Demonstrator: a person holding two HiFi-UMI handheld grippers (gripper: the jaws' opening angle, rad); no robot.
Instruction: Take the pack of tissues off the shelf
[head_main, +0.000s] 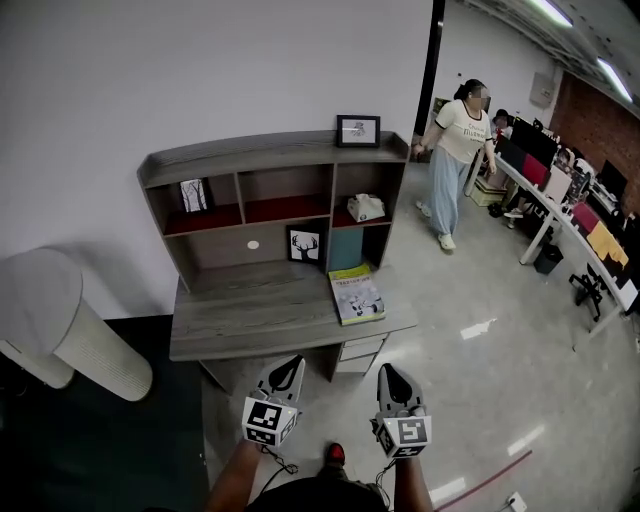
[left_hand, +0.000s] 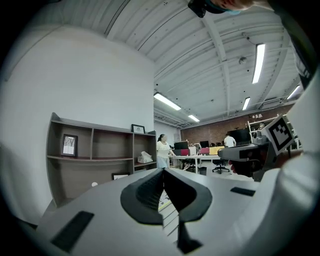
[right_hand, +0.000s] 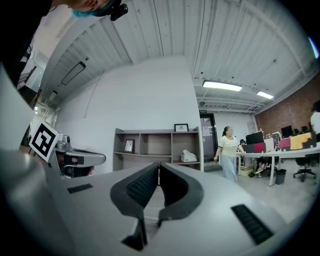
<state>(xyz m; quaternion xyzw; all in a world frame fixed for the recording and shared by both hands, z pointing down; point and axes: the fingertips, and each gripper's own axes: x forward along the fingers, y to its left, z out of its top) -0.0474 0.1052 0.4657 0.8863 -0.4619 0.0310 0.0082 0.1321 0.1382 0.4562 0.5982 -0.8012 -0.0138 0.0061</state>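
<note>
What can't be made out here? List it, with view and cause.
- Tissue pack: print too small, every view.
- Book: title too small in the head view; mostly hidden behind the left gripper in its view.
- Drawers: head view, mostly hidden under the desk.
- White ribbed thing: head view, cut off by the left edge; what it is unclear.

grey woodgrain shelf, white tissue pack
</note>
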